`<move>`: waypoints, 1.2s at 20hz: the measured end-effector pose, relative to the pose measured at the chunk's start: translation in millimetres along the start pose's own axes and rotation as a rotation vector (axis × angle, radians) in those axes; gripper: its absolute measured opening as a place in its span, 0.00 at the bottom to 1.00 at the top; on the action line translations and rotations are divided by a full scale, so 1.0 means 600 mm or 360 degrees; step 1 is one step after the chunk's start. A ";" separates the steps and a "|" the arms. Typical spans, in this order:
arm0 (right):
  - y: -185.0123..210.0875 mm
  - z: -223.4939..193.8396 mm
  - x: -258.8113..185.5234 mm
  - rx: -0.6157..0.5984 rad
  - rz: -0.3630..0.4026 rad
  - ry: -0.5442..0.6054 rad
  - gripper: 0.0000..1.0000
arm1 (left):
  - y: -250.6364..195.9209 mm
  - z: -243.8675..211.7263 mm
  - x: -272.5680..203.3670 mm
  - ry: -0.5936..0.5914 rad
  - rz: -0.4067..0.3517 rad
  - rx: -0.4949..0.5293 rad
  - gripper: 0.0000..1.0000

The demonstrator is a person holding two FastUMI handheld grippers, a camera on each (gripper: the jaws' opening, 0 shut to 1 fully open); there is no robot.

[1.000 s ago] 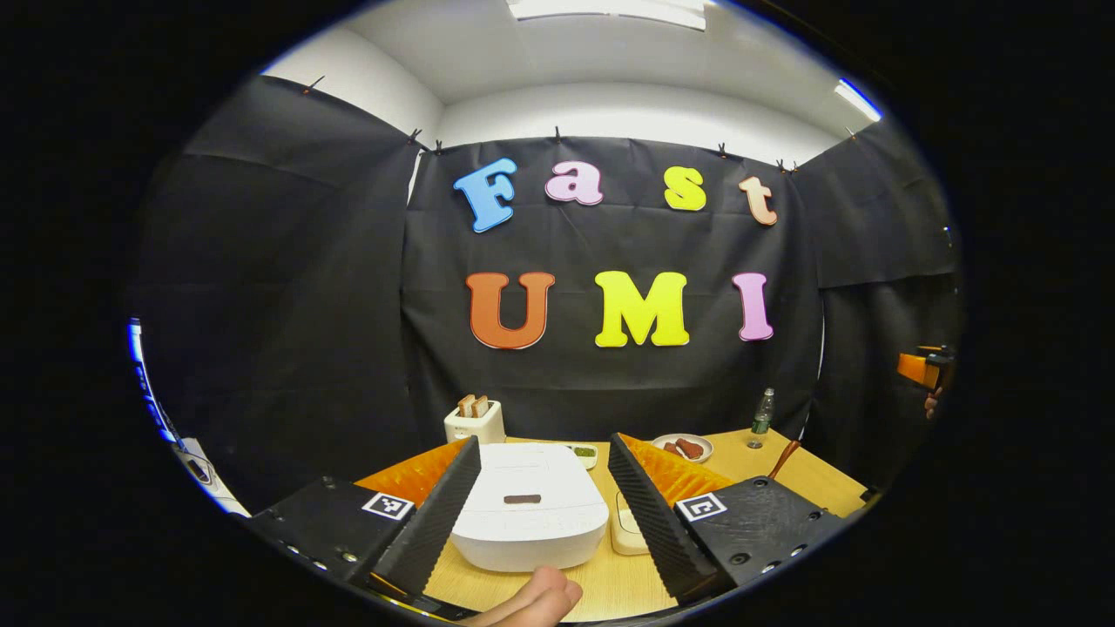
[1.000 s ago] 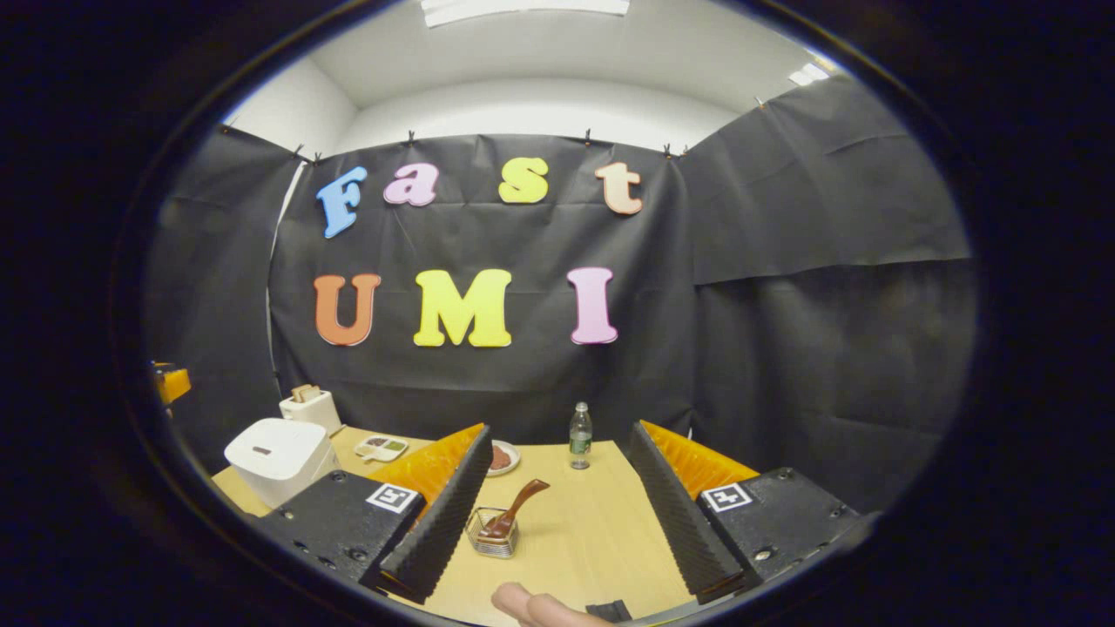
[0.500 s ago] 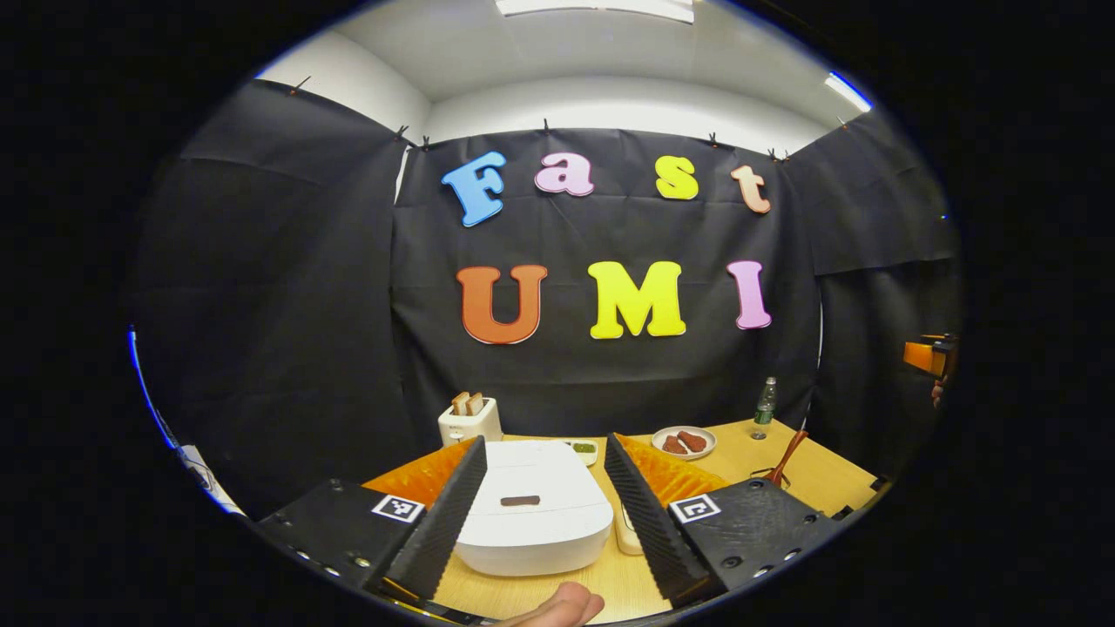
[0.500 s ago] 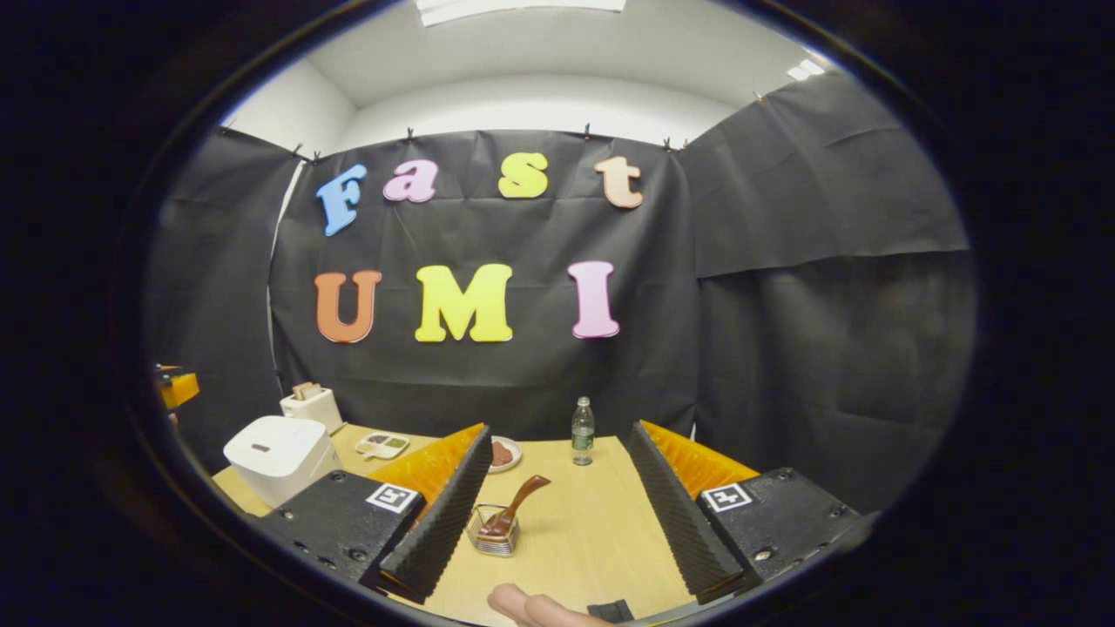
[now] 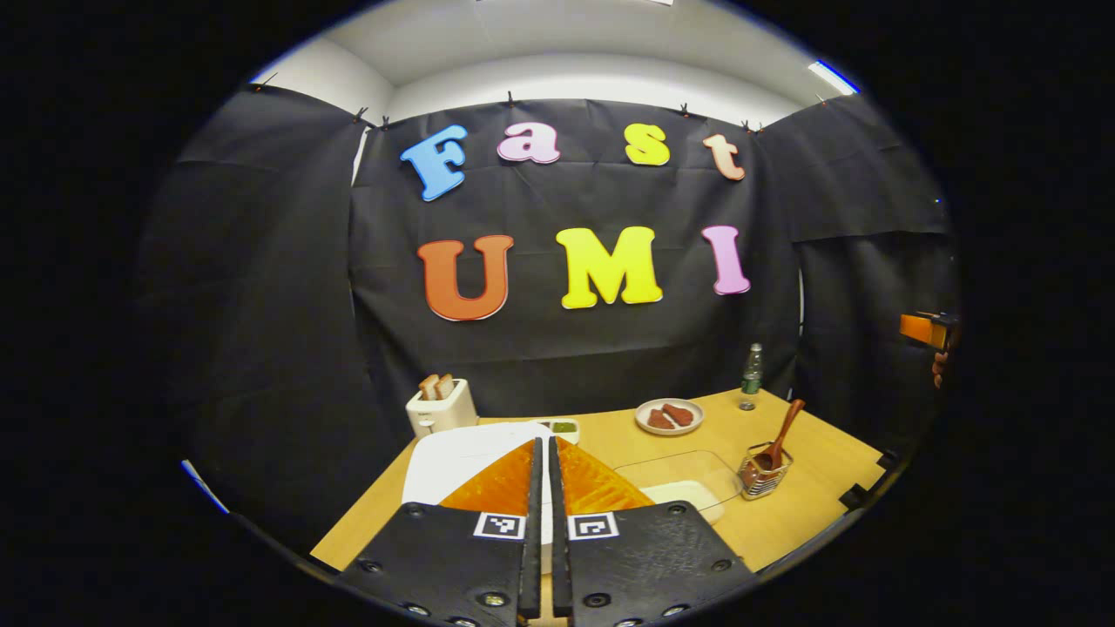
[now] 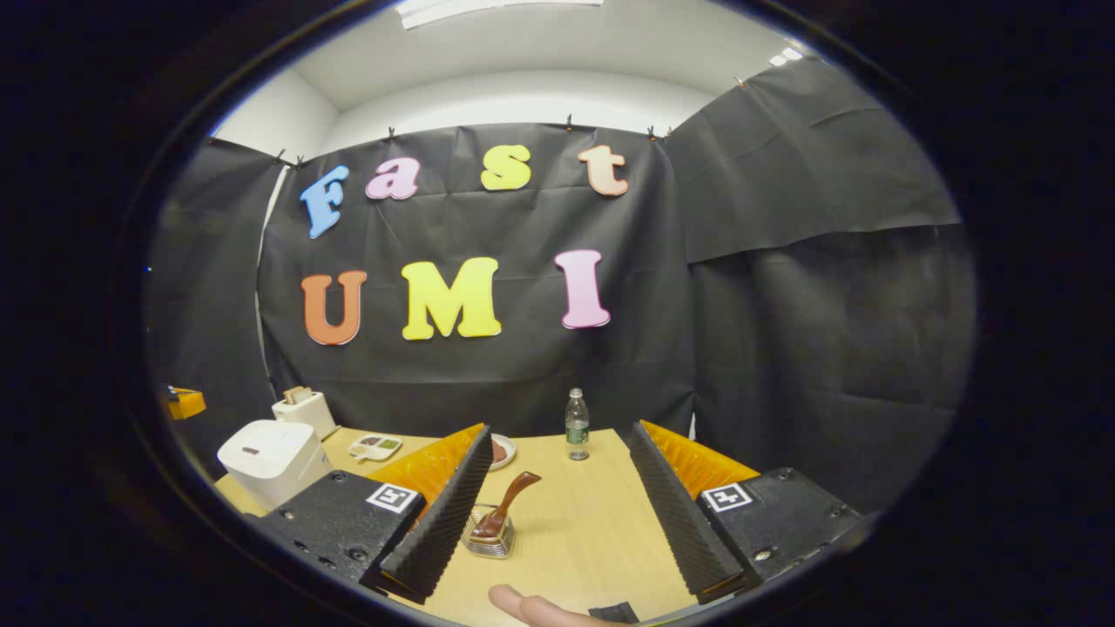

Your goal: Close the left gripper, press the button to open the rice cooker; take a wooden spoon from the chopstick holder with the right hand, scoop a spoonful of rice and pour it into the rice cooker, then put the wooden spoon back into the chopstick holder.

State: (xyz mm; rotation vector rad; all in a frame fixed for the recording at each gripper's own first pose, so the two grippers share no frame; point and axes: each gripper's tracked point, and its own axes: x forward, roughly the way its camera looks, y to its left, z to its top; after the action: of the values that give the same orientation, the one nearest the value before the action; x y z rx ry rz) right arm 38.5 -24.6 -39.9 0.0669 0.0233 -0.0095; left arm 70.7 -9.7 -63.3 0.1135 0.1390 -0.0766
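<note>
The rice cooker (image 5: pixel 453 457) sits white and lid-down at the near left of the bench (image 5: pixel 819 488) in the left gripper view, and right in front of it the left gripper (image 5: pixel 541 522) has its two fingers drawn together, only a thin slit between the ribbed pads, with nothing caught between them. The tips sit over the cooker's lid from this angle; whether they touch it, I can't tell. Over in the right gripper view the same rice cooker (image 6: pixel 272 455) stands at the far left of the bench (image 6: pixel 592 531), its dark button on top.

Now the wooden spoon (image 6: pixel 507 502): it leans handle-up in the wire chopstick holder (image 6: pixel 488 538), just beside the right gripper's left finger. The right gripper (image 6: pixel 557 509) is spread wide, empty, fingers well apart with bare bench between them, and a fingertip (image 6: pixel 523 603) of the holding hand pokes in at the bottom edge. From the left gripper view the wooden spoon (image 5: pixel 780 431) and chopstick holder (image 5: pixel 765 470) stand off to the right, beside a clear container (image 5: pixel 679 488) with something pale in it.

Further back: a toaster (image 5: pixel 442 407) with two slices up, a plate (image 5: pixel 669 416) of brown pieces, a small dish (image 6: pixel 375 447) and a water bottle (image 6: pixel 577 424) against the wall.
</note>
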 end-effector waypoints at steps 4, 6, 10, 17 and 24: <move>-0.018 -0.027 0.029 0.0077 0.0003 0.0037 1.00 | 0.014 -0.044 0.040 0.0159 0.0039 -0.0001 0.04; -0.025 -0.043 0.040 0.0088 0.0002 0.0060 1.00 | 0.020 -0.070 0.057 0.0242 0.0047 -0.0017 0.04; -0.033 -0.072 0.061 0.0083 0.0006 0.0116 1.00 | 0.042 -0.123 0.103 0.0412 0.0099 0.0005 0.05; -0.030 -0.087 0.067 0.0004 0.0041 0.0098 1.00 | 0.072 -0.170 0.150 0.0562 0.0194 -0.0036 0.00; -0.031 -0.092 0.066 -0.0006 0.0069 0.0110 1.00 | 0.065 -0.203 0.156 0.0637 0.0162 -0.0135 0.00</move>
State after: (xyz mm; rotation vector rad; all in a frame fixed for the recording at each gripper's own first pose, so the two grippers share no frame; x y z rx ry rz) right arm 76.8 -39.6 -97.0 0.0640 0.0911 0.0361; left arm 150.1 37.0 -192.2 0.0501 0.5354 0.0550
